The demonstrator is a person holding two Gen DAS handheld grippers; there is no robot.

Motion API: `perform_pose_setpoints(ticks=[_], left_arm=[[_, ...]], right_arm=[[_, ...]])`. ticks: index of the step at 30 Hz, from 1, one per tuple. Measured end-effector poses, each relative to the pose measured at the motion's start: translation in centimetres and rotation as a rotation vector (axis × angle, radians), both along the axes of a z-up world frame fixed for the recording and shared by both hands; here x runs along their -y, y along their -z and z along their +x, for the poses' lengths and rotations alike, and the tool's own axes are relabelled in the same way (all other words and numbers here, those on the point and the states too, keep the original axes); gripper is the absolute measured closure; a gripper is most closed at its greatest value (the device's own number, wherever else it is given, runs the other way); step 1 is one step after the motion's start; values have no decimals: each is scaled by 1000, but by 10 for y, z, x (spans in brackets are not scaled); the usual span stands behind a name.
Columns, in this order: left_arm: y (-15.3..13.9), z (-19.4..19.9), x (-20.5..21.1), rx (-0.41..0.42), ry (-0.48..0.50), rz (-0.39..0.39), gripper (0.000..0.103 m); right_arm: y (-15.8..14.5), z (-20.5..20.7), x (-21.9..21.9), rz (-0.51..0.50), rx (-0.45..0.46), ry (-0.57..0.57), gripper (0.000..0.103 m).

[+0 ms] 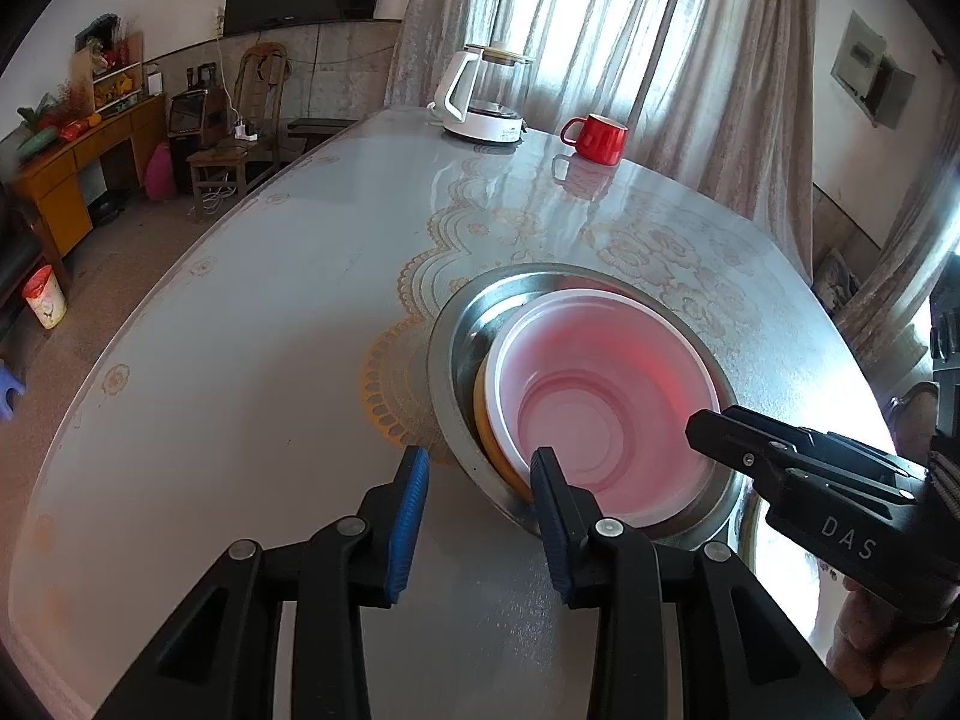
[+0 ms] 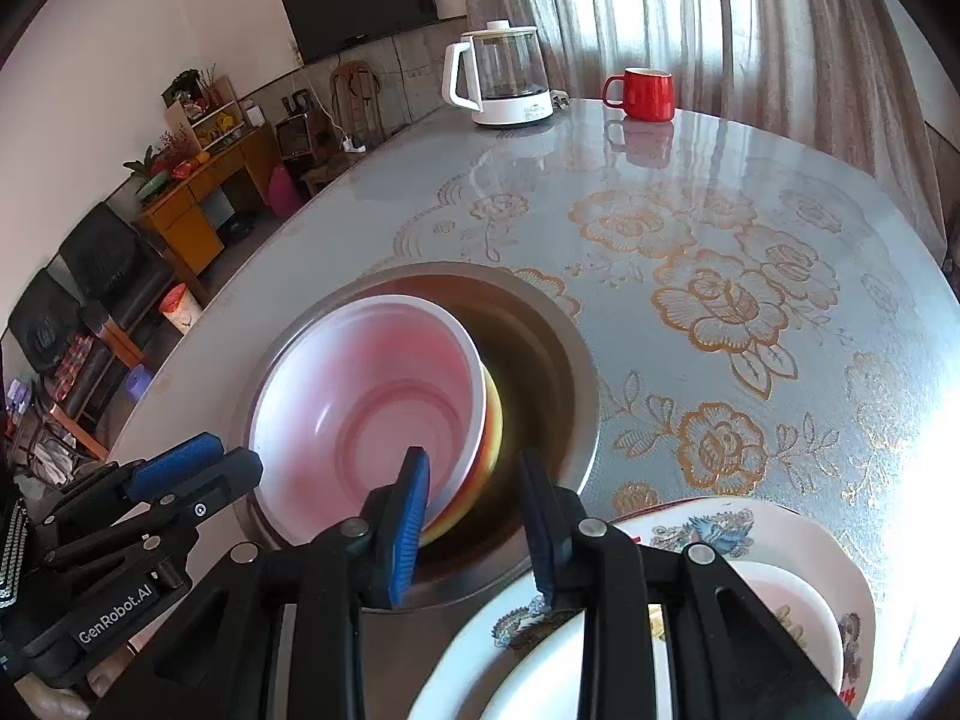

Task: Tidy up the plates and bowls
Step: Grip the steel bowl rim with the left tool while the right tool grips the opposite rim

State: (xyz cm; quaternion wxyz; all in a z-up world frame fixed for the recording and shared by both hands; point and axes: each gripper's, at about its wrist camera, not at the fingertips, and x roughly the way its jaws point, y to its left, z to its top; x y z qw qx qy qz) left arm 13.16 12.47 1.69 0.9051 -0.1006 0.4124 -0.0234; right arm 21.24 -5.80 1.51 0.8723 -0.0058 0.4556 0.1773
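A white-rimmed pink bowl (image 1: pixel 600 396) sits nested in a yellow bowl (image 1: pixel 487 420), both inside a wide steel bowl (image 1: pixel 456 330) on the table. In the right wrist view the pink bowl (image 2: pixel 366 402) leans to the left in the steel bowl (image 2: pixel 540 336). My left gripper (image 1: pixel 480 474) is open, its right finger over the bowls' near rim. My right gripper (image 2: pixel 474 480) is open over the yellow bowl's (image 2: pixel 495 420) near edge, holding nothing. Patterned plates (image 2: pixel 720 534) are stacked under the right gripper.
A white-based glass kettle (image 1: pixel 486 96) and a red mug (image 1: pixel 597 138) stand at the far side of the floral table (image 1: pixel 240 360). The table's left edge drops to the floor, with chairs and a cabinet beyond.
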Motion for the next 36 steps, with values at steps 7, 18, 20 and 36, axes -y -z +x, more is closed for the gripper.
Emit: perform_pose_setpoints(ticks=[7,18,20,36], left_arm=[[2,-6,-6,13,-6,-36,57],[12,-16,-27,17,-29,-145,55],[13,-13,-31,13,-37,-174,55],[21,25,-19,-21,5,-264,80]], right_arm=[[-6,-9,14,81,28,0,73],[-7,20,60,233,-28,147,69],[-3,29,67,251,-48,176,69],[23,57,46,220,-128,113,89]])
